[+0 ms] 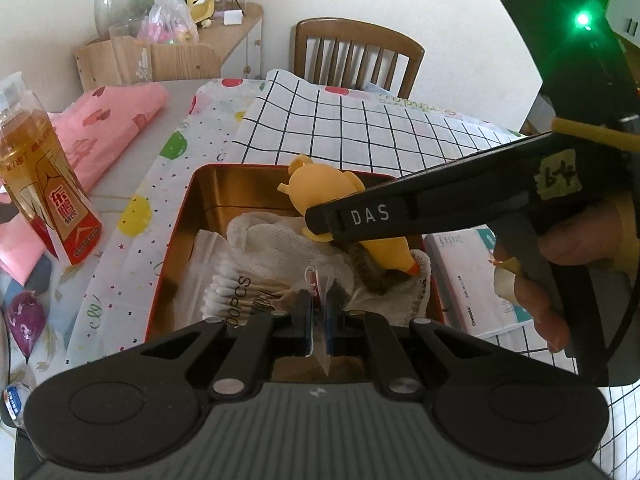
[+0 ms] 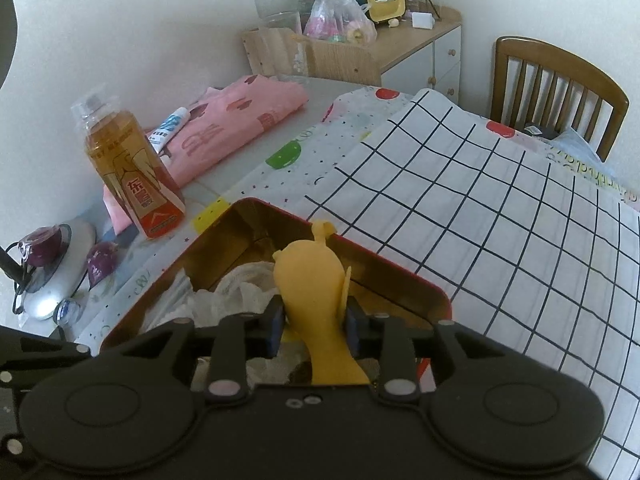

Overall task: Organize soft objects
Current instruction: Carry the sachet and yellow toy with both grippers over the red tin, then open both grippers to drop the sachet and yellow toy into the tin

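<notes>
Soft, even daylight fills both views; the wall [image 2: 160, 40] behind reads pale and flat, and shadows are faint. A green indicator light [image 1: 583, 20], up and right of the left jaws, blooms into glare. The gold inner wall of the tin [image 1: 208, 192] ahead of the jaws shows a warm sheen. Fisheye distortion bends the grid cloth [image 2: 500, 208] lines, corners vignette black, and detail is slightly soft and grainy.

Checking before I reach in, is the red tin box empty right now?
No, the red tin box holds cotton swabs, white gauze and the yellow rubber chicken.
</notes>
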The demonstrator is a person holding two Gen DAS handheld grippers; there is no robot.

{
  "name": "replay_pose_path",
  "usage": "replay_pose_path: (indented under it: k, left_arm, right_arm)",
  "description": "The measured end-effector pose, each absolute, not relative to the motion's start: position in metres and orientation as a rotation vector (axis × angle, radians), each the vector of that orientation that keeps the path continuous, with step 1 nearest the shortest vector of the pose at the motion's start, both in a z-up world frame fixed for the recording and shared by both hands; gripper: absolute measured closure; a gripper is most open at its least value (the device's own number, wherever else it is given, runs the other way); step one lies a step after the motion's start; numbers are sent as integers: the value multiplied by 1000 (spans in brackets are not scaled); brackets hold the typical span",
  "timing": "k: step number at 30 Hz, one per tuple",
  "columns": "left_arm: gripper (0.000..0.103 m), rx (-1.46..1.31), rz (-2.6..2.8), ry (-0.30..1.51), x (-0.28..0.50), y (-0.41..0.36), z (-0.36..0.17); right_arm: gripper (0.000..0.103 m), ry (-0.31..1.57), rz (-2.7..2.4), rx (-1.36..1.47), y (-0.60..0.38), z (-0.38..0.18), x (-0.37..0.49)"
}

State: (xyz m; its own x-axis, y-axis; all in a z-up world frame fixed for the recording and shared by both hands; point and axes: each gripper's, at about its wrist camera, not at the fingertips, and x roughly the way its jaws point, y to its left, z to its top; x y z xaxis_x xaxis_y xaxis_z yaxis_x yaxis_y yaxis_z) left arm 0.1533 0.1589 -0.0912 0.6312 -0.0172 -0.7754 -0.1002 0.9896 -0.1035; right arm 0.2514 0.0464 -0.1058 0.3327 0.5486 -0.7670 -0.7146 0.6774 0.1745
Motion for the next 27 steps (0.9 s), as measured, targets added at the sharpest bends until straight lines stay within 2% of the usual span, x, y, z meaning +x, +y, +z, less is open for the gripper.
replay_pose_path:
  k: [20,27]
  left_arm:
    - [93,-150,82,872,143,155,-79]
    - [88,-149,82,845,134,155,-72]
  right_arm:
    - [46,810,856,-174,4,-60,228]
    - [44,782,845,-161,-22,-46,210]
